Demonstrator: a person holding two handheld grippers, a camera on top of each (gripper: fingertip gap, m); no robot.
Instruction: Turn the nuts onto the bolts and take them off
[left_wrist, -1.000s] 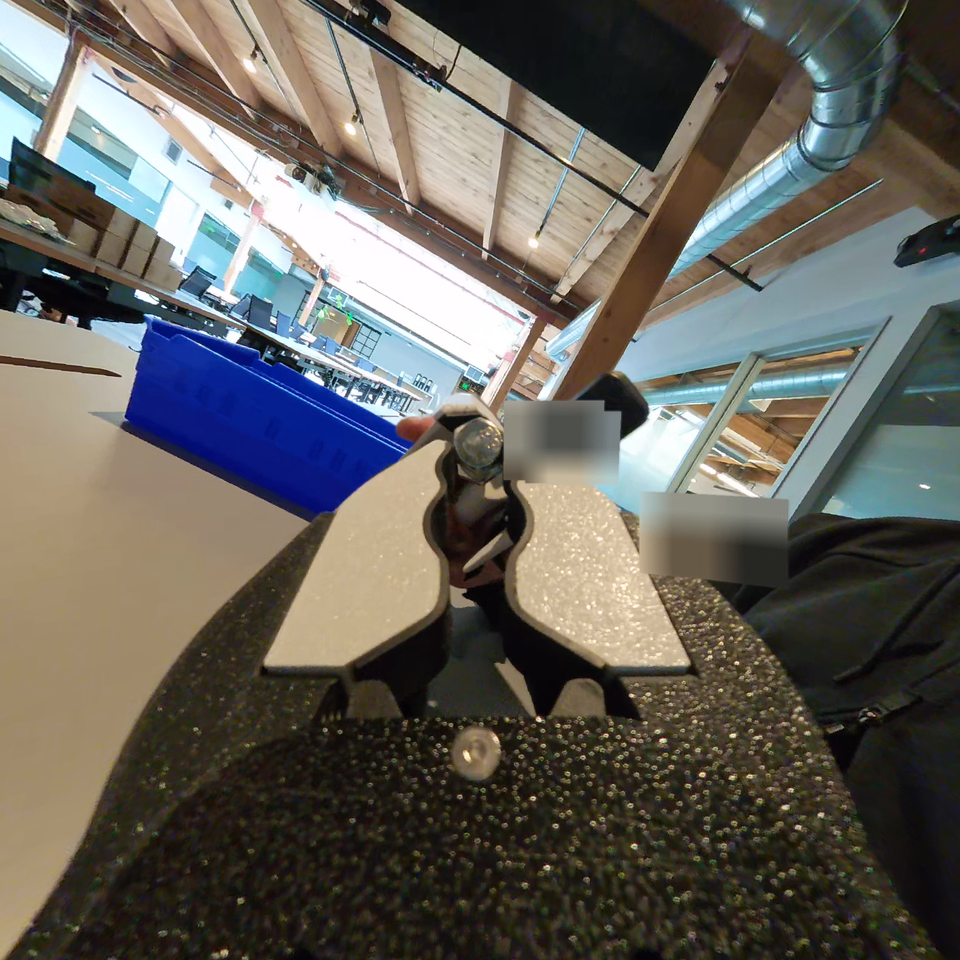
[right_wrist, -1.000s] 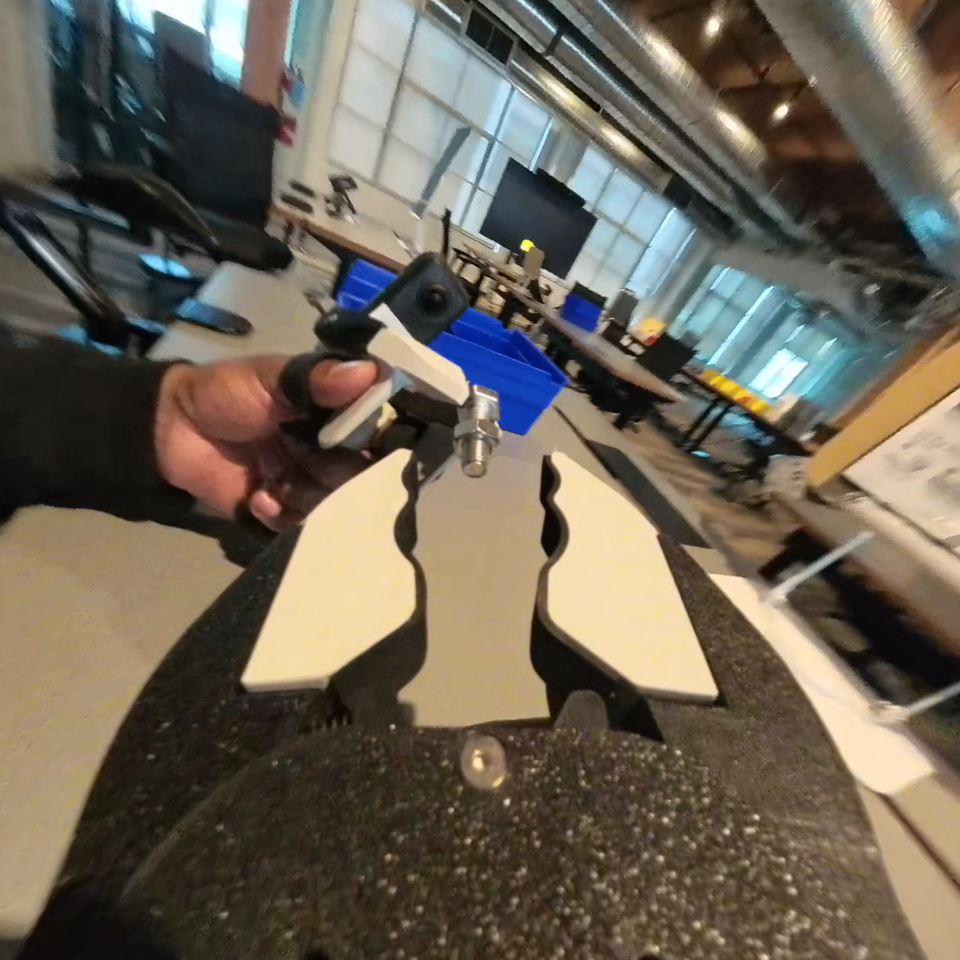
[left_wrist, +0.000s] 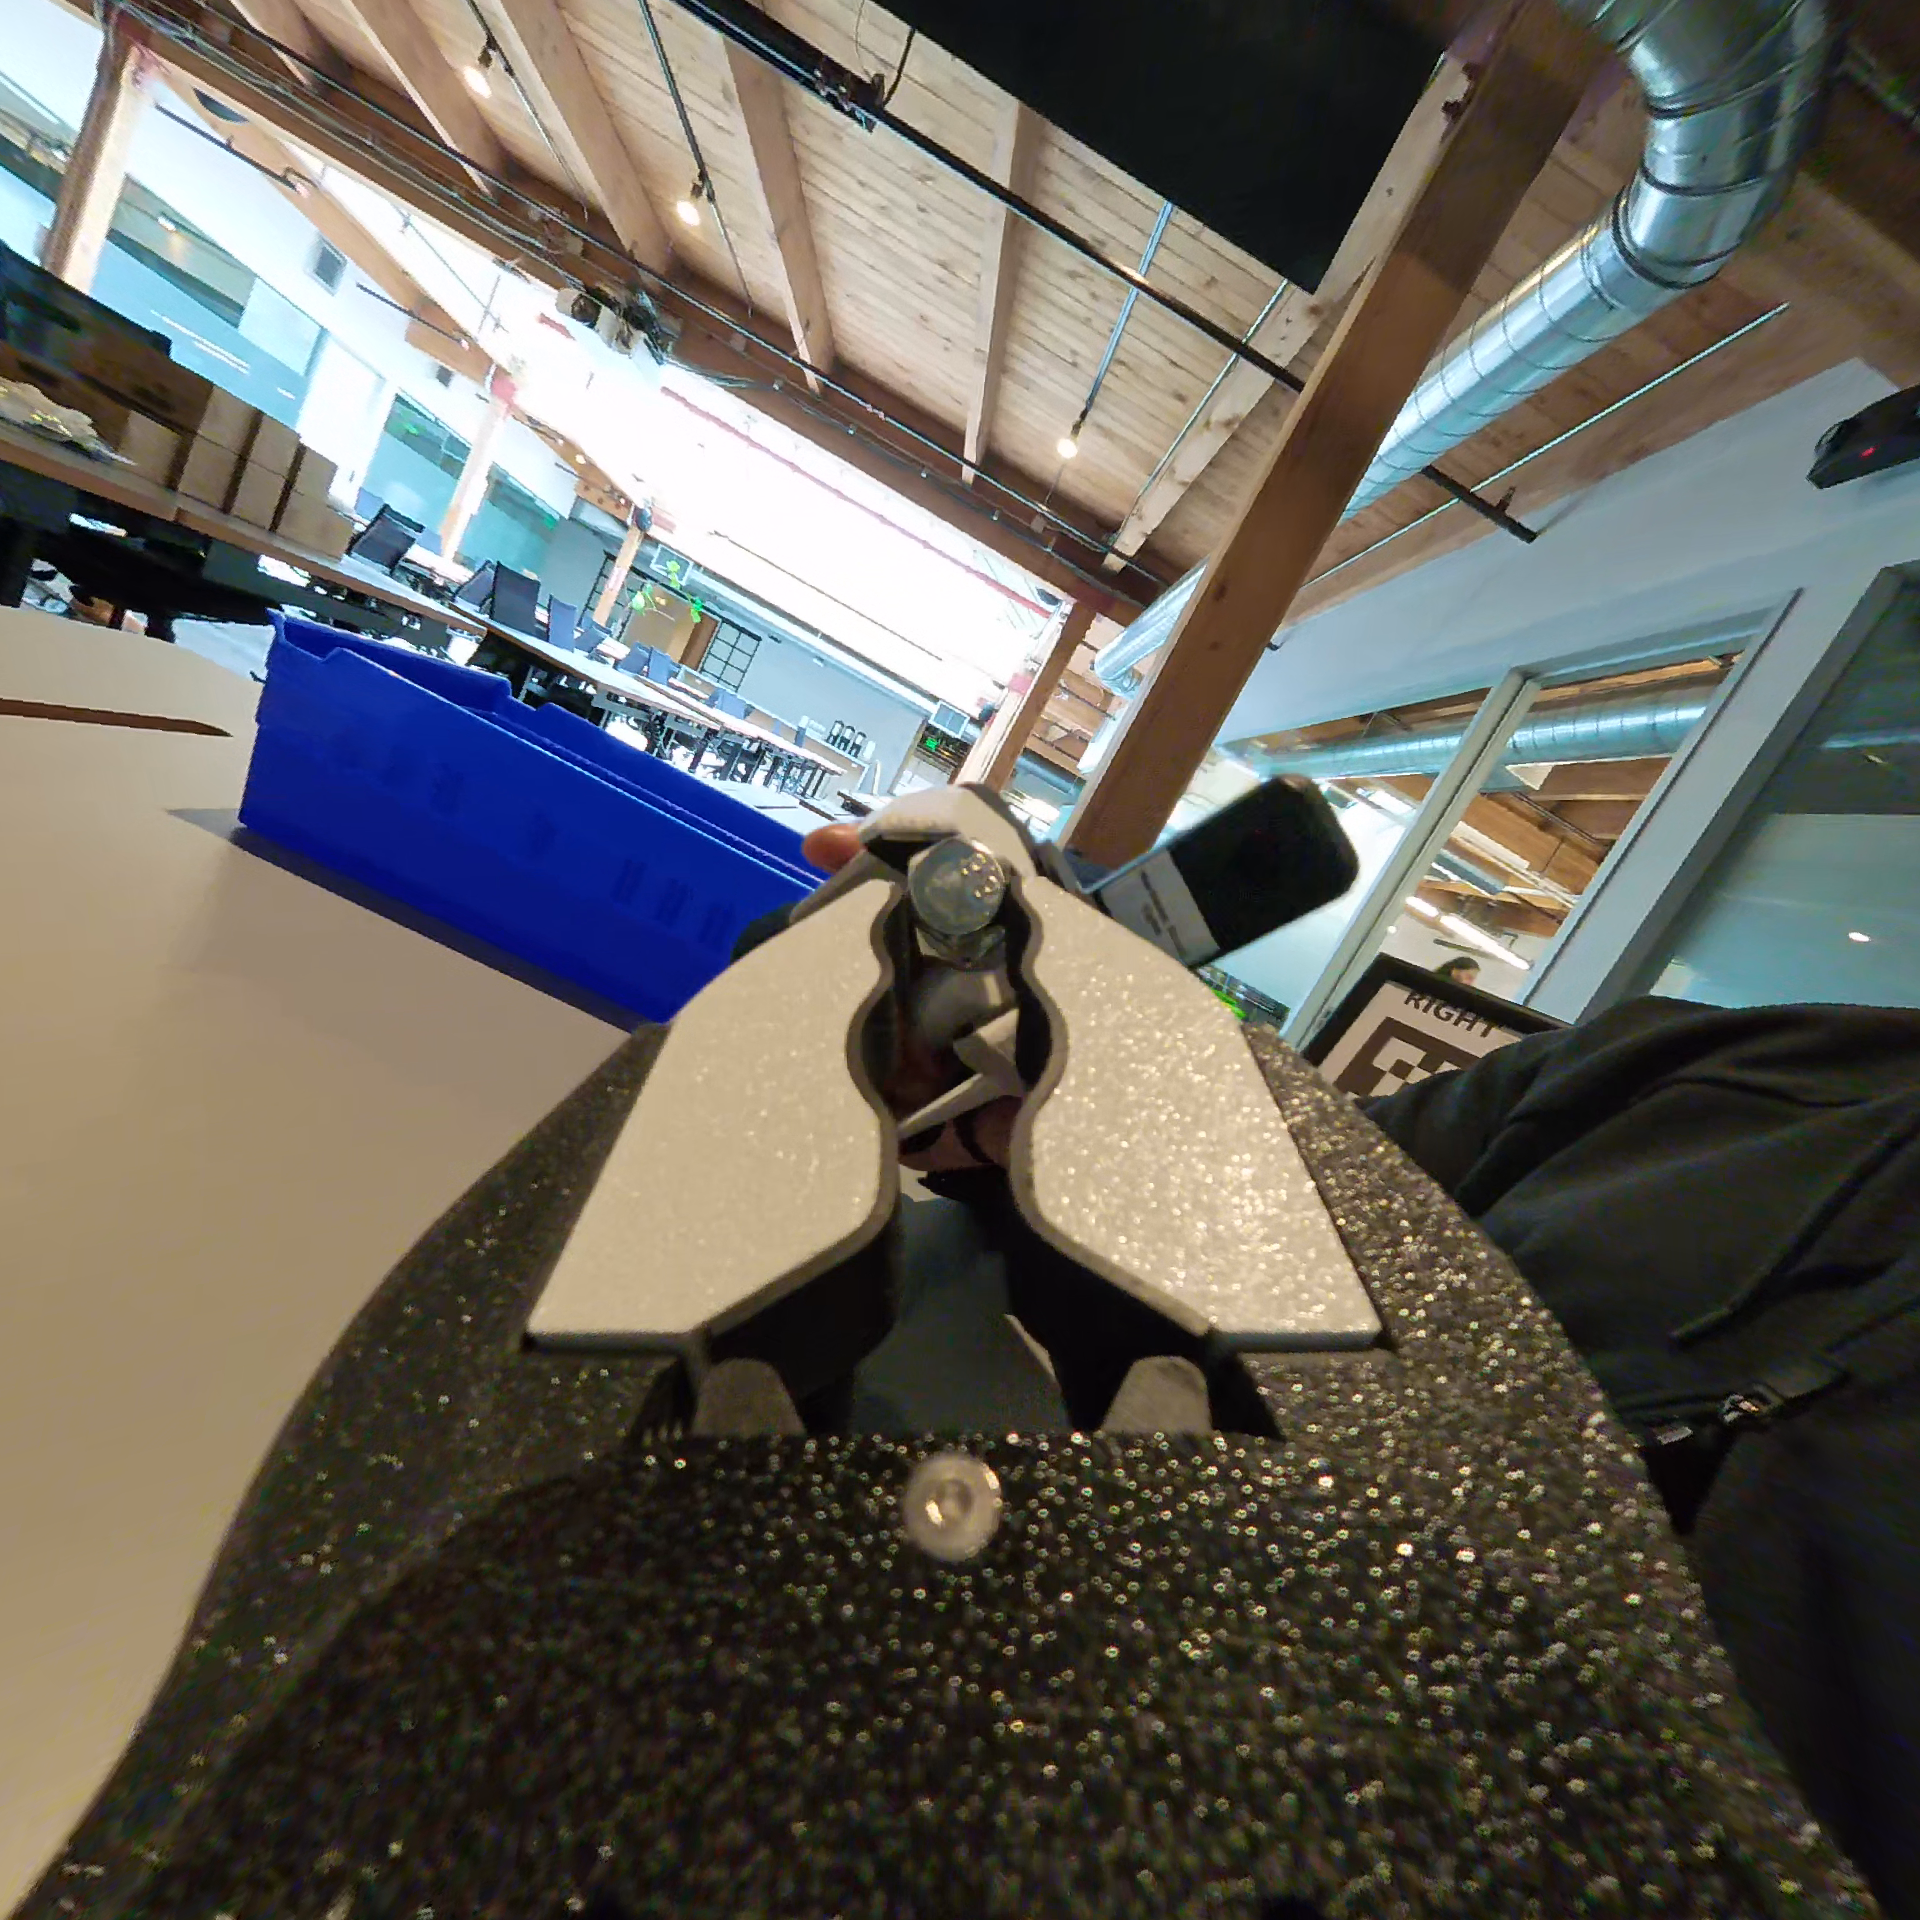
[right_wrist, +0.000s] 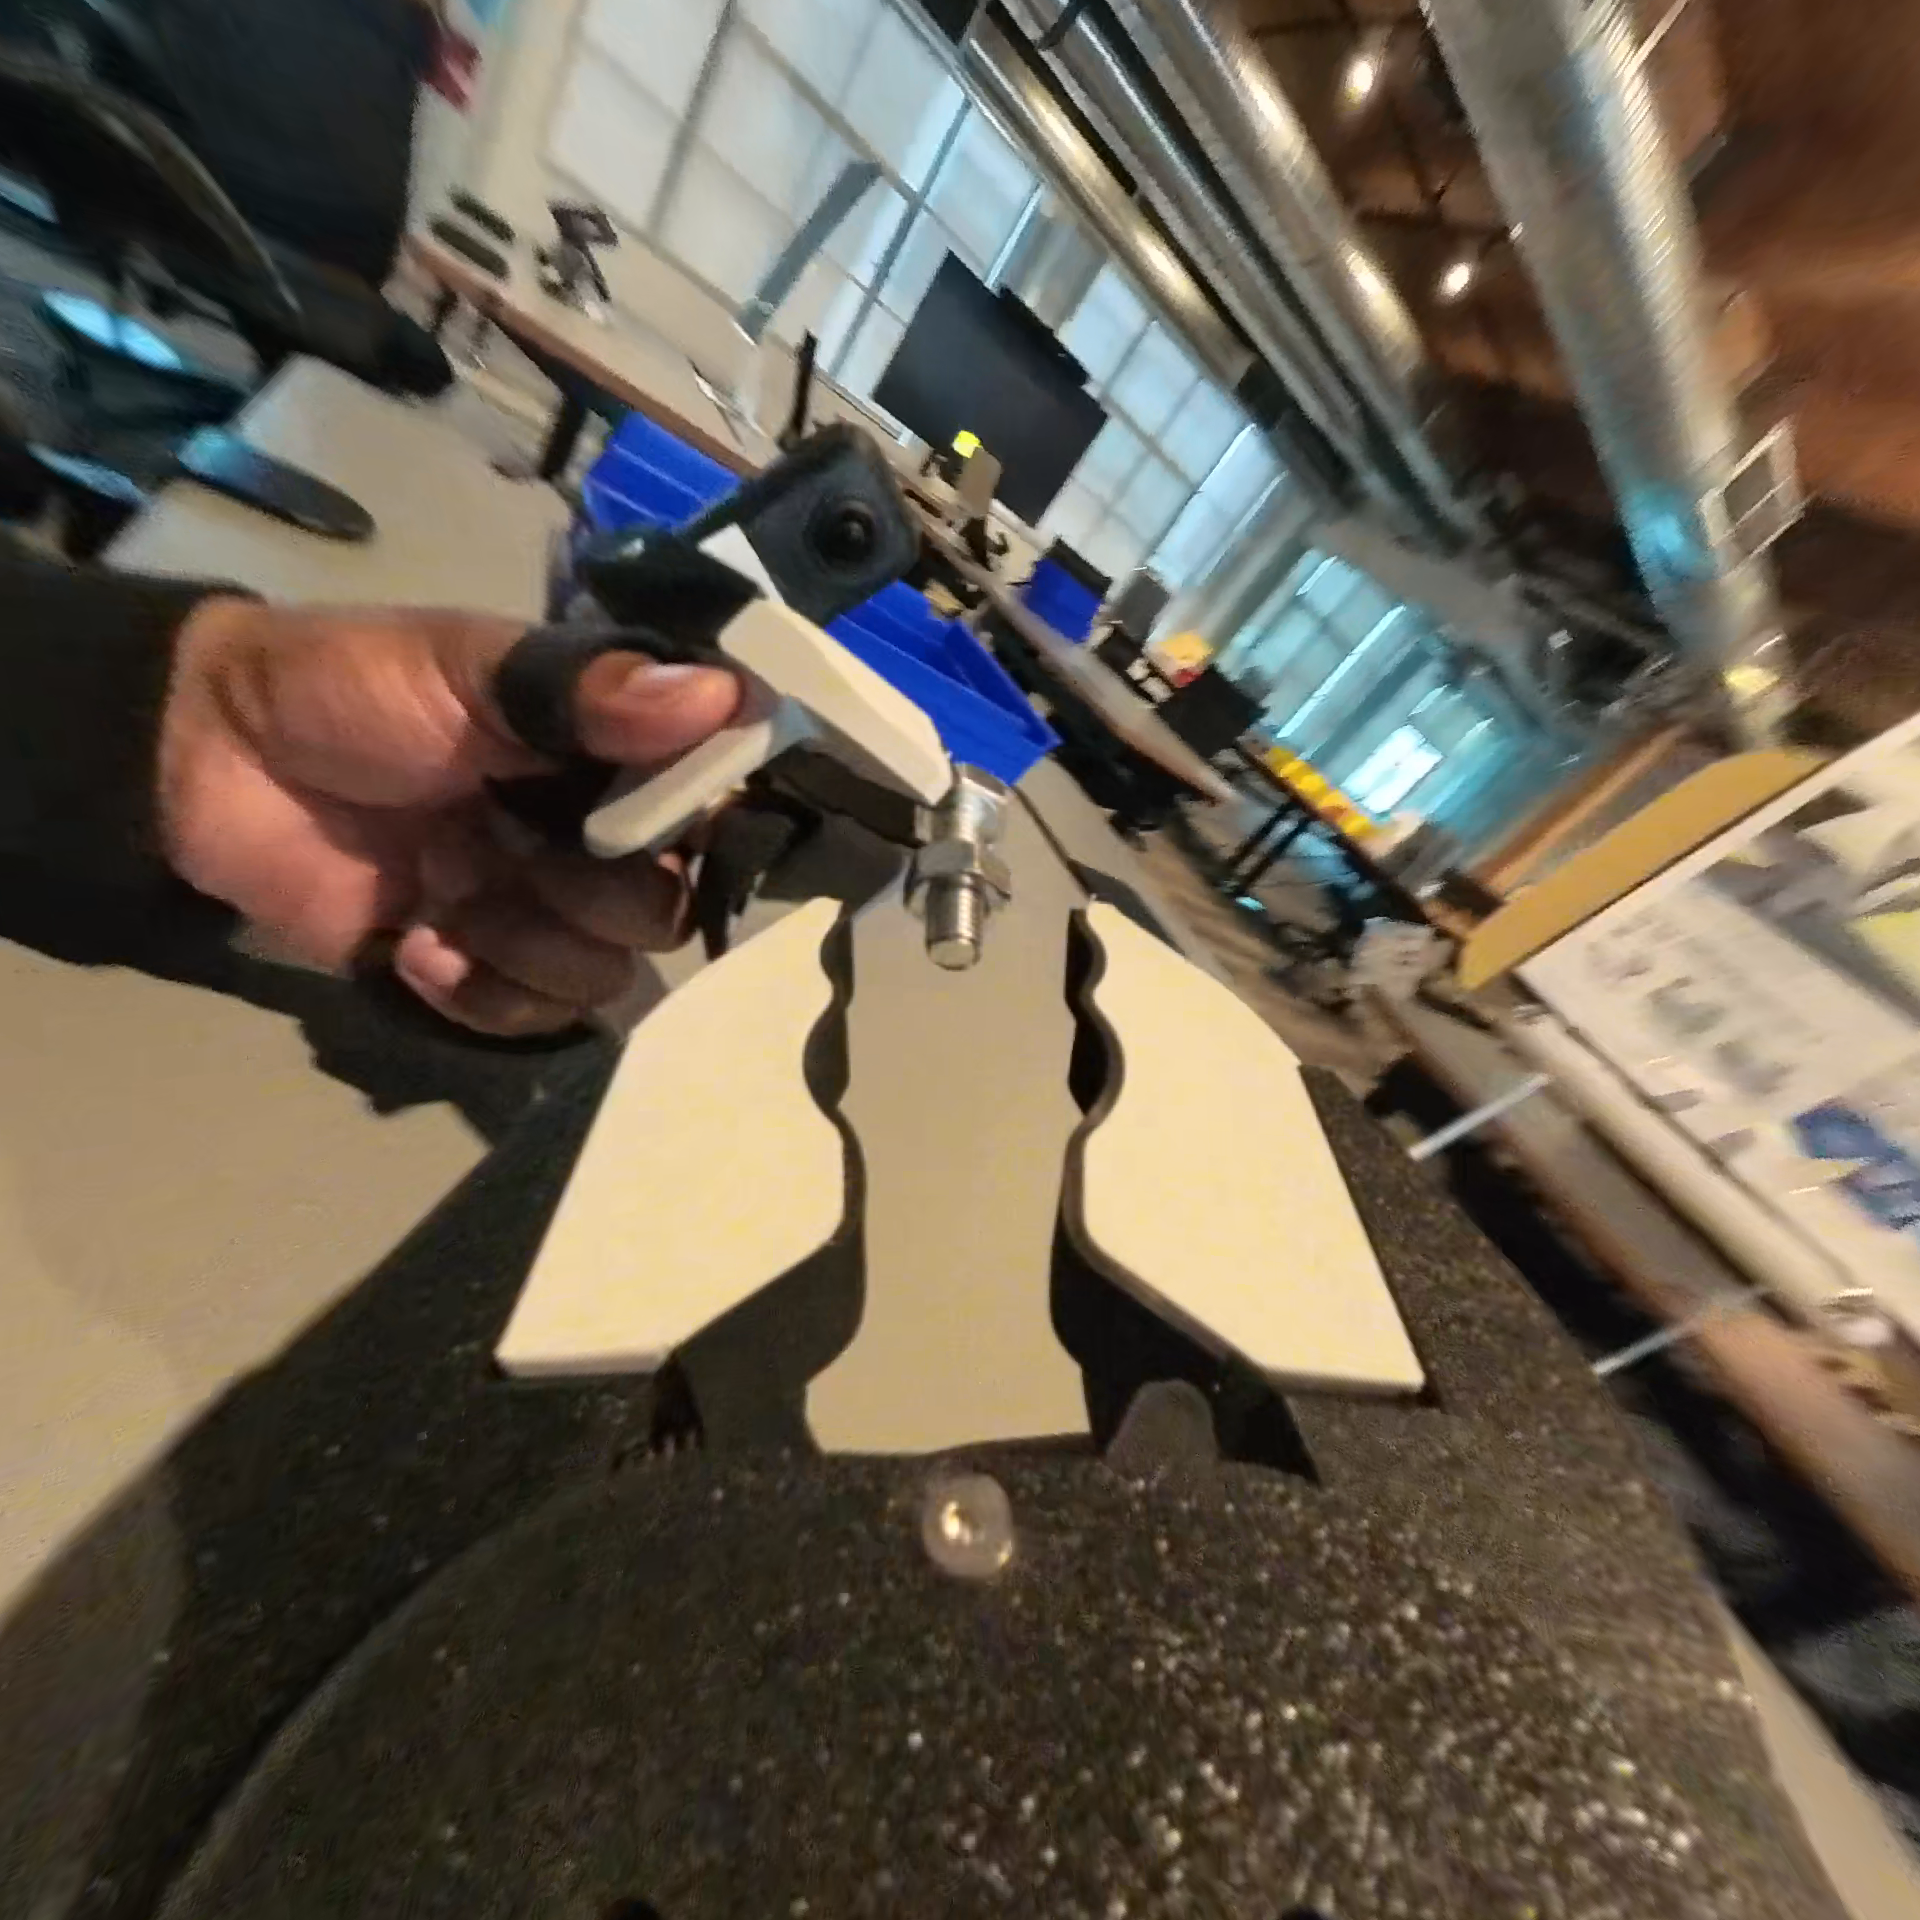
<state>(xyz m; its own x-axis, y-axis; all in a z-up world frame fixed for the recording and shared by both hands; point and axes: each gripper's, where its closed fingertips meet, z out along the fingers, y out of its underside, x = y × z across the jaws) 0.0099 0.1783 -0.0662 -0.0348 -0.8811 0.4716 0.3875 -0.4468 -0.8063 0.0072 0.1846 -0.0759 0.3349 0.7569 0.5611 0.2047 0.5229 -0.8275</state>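
My left gripper (left_wrist: 956, 883) is shut on the head end of a silver bolt (left_wrist: 954, 891) and holds it above the table. In the right wrist view the left gripper (right_wrist: 930, 795) is held by a hand (right_wrist: 343, 769), and the bolt (right_wrist: 958, 914) points down with a hex nut (right_wrist: 956, 860) on its thread. My right gripper (right_wrist: 961, 920) is open, with its fingertips on either side of the bolt's threaded end, just below the nut. The jaws do not touch the bolt. The right gripper's black camera (left_wrist: 1247, 873) shows behind the bolt in the left wrist view.
A blue plastic bin (left_wrist: 499, 800) stands on the pale table (left_wrist: 208, 1039) beyond the grippers; it also shows in the right wrist view (right_wrist: 935, 675). A person's dark sleeve (left_wrist: 1662, 1195) is on the right. Desks and chairs fill the room behind. The grippers are tip to tip, or close to it.
The right gripper has rolled and come closer, so the bolt's end now sits between its fingertips, and its jaws have narrowed a little. The left gripper still holds the bolt.
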